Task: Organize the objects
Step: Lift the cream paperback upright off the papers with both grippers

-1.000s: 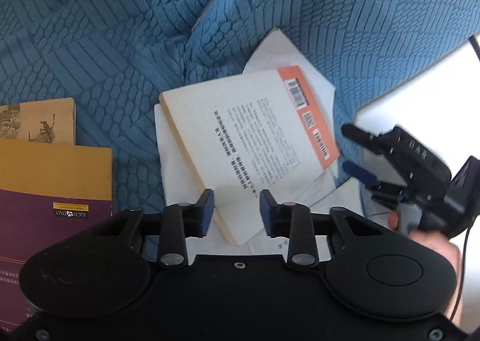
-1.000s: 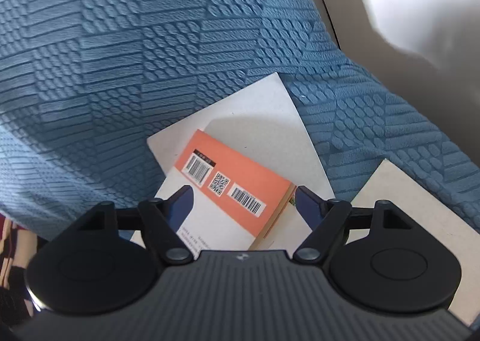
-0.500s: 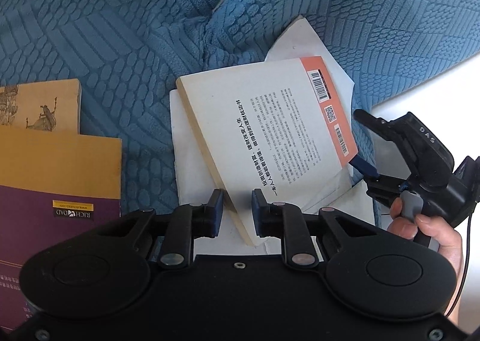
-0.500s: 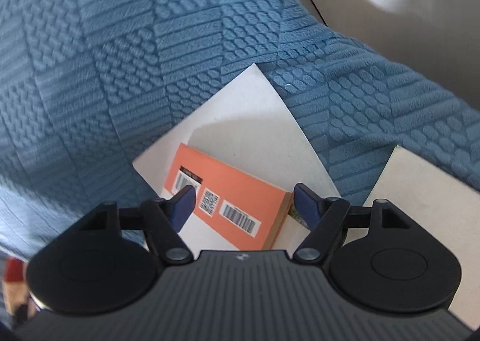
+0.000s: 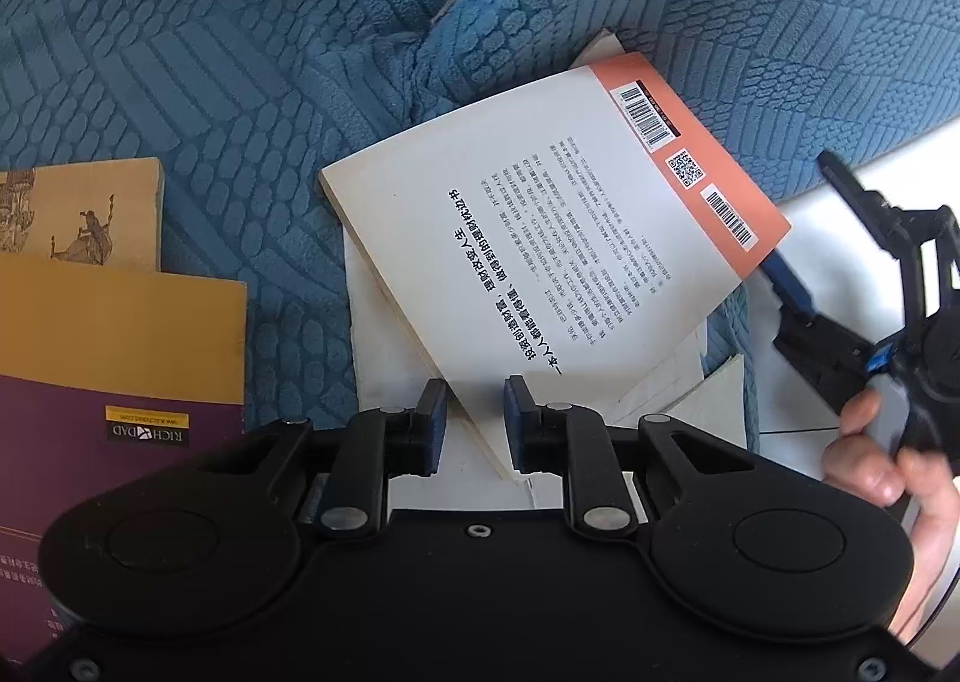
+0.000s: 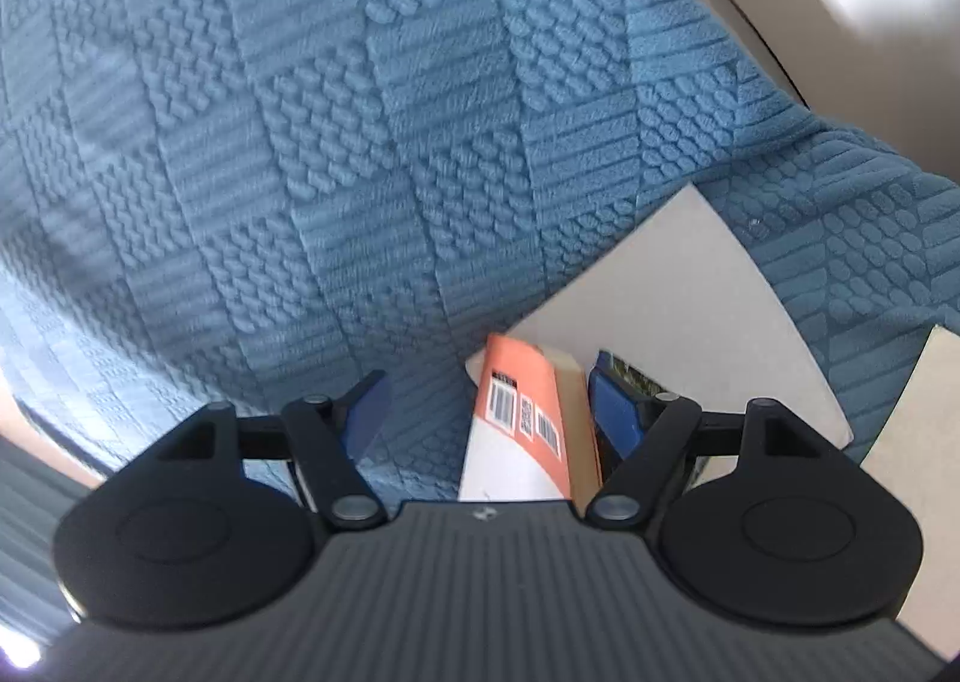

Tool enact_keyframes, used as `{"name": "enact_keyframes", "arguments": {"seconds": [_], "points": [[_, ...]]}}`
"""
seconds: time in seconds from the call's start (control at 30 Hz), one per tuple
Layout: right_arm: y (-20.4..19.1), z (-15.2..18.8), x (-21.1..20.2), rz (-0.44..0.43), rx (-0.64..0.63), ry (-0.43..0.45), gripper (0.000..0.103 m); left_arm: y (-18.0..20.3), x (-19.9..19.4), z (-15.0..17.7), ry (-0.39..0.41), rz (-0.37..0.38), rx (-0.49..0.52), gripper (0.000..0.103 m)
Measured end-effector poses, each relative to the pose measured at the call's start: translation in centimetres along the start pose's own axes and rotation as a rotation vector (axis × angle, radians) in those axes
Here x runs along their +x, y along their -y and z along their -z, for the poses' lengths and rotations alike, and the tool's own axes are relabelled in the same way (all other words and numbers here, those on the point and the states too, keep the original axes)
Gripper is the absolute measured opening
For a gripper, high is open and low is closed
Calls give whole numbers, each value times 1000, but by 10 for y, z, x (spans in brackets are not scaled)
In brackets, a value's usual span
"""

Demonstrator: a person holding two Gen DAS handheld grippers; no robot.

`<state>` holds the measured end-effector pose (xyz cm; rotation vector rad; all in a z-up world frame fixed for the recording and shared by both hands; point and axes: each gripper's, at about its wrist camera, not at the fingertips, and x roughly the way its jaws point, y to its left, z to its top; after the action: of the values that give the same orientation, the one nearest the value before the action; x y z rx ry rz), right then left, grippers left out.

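Blue textured blanket (image 5: 252, 58) is covering the whole work surface, with a pale floor or wall strip showing at the right edge. Lying on it at the left: a purple-and-yellow book (image 5: 114, 382), overlapping a tan book with an ink drawing (image 5: 78, 214) behind it. Sitting mid-frame is a white-backed book with an orange barcode strip (image 5: 540, 238), face down with its near corner lifted, resting over white sheets or a flat white book (image 5: 390, 358) underneath; which of the two I cannot tell. Left gripper (image 5: 474, 418) is pinching the near corner of the orange-strip book, jaws narrowed down with the blue pads on either side of the cover edge, so it looks clamped on it. Right gripper (image 6: 486, 412) is coming in at the far barcode end, jaws standing wide apart; in its own view the orange edge of that book (image 6: 522, 412) is sitting between the fingers, close to the right pad, left pad well clear, so nothing is gripped there. A hand (image 5: 888, 466) is wrapping the right gripper's handle at the right edge of the left view. Another pale flat panel (image 6: 924, 442) is showing at the right in the right view, partly cut off.
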<state>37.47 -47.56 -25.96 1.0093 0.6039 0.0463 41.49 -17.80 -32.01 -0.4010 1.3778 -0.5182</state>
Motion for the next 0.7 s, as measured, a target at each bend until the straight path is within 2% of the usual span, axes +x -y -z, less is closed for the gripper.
{"name": "enact_keyframes", "arguments": {"seconds": [0.3, 0.43, 0.5, 0.7], "points": [[6, 41, 33, -4, 74, -199, 75, -5, -3, -1, -2, 23, -31, 19], [2, 68, 41, 71, 61, -238, 47, -11, -8, -4, 21, 16, -52, 20], [2, 81, 42, 84, 76, -243, 41, -15, -11, -3, 33, 13, -69, 21], [4, 106, 46, 52, 146, -248, 40, -22, -25, -9, 78, 9, -96, 22]]}}
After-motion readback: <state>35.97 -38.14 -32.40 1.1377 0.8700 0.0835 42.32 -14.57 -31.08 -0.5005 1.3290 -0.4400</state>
